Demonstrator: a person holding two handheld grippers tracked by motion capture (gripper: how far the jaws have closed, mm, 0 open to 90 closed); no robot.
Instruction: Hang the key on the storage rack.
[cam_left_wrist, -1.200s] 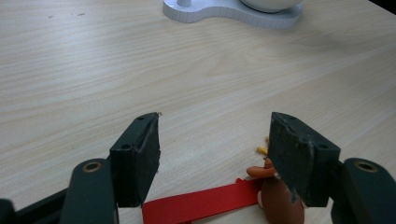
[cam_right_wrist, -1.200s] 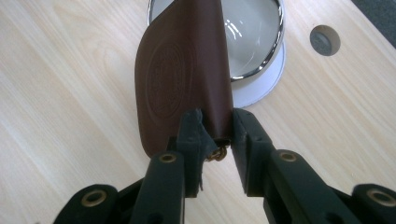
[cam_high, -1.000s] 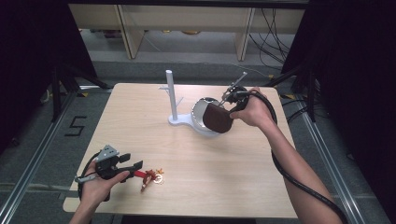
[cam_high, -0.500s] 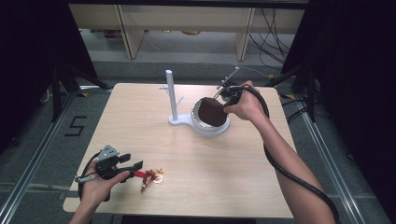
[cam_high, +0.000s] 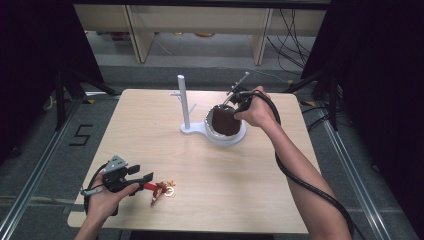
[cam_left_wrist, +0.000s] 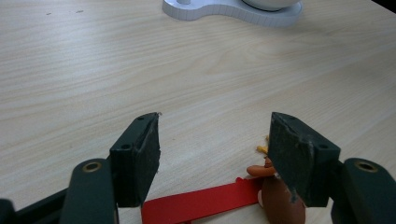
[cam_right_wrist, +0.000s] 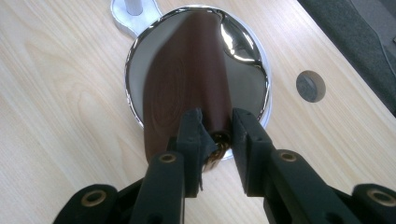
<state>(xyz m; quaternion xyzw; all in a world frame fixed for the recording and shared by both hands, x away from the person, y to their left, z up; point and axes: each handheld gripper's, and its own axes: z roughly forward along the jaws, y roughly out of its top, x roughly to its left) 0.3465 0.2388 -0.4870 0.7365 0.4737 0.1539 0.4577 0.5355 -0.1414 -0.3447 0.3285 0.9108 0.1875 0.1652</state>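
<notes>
Held item: the right gripper is pinching a small brass-coloured fitting at the near edge of a dark brown, glossy, rounded leather-like piece; the jaws are closed on that fitting.
Location: the brown piece is resting in the polished chrome dish, which is sitting on the round end of the white plastic stand base, at the far middle of the table.
Change: over the last second the right hand has been carrying the brown piece from just right of the dish onto it; placing is judged nearly complete, release pending.
Stand: a slim white upright post is rising from the narrow end of the same base.
Left gripper: jaws are standing wide apart, holding nothing, and are unmoved since a second ago.
Nearby item: a flat red strip joined to a small matte brown figure is lying between the left jaws.
Surface: pale wood-grain table, smooth and matte.
</notes>
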